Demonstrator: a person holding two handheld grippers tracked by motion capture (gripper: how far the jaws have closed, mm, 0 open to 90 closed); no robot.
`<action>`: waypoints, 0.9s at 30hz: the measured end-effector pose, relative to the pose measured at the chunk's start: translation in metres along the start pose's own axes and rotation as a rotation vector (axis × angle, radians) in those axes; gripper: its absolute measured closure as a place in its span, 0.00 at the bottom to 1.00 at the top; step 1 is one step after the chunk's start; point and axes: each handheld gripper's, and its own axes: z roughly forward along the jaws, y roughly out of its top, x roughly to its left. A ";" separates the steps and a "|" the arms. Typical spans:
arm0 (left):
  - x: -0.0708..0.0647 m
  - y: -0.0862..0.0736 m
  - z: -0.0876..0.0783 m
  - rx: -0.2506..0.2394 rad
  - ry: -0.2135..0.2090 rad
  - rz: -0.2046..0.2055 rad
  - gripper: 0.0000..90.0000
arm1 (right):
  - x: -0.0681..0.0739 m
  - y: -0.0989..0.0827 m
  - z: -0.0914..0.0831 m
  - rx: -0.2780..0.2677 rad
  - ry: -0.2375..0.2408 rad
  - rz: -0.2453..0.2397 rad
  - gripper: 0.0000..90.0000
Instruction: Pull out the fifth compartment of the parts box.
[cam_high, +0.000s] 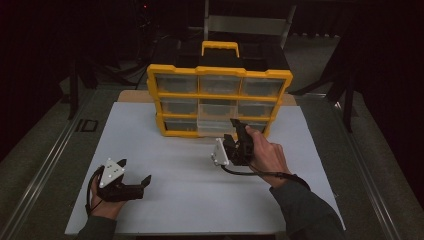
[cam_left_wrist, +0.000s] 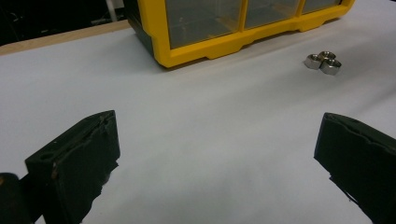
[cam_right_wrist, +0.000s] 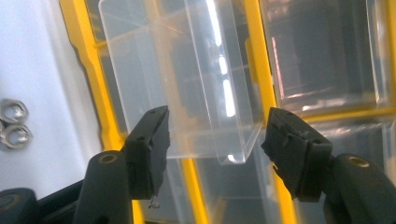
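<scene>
A yellow organizer (cam_high: 219, 71) with clear drawers stands upright at the far side of the white sheet (cam_high: 190, 200). Its bottom middle clear drawer (cam_right_wrist: 187, 84) sticks out a little from the frame. My right gripper (cam_high: 236, 125) is held just in front of that drawer, turned on its side. In the right gripper view its jaws (cam_right_wrist: 215, 135) are open, with the drawer's front lip between the pads and no pad pressing on it. My left gripper (cam_high: 135, 171) rests low at the front left, open and empty (cam_left_wrist: 217, 154). Three steel nuts (cam_left_wrist: 322, 62) lie clustered on the sheet near the organizer.
The organizer has a yellow carry handle (cam_high: 220, 46) on top. A wooden board edge (cam_left_wrist: 56, 41) shows under the sheet at the back. Dark metal rails (cam_high: 45, 165) run along both sides of the table. Two of the nuts (cam_right_wrist: 13, 123) lie beside the organizer's base.
</scene>
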 end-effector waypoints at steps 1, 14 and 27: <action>0.000 0.000 0.000 0.001 0.000 0.000 0.01 | -0.001 -0.002 0.000 -0.002 0.006 0.017 0.43; 0.000 0.000 0.002 0.009 0.001 0.000 0.01 | -0.016 -0.041 -0.006 -0.077 0.159 0.387 0.35; 0.000 0.000 0.002 0.015 -0.001 0.003 0.01 | -0.028 -0.084 0.009 -0.119 0.405 0.828 0.32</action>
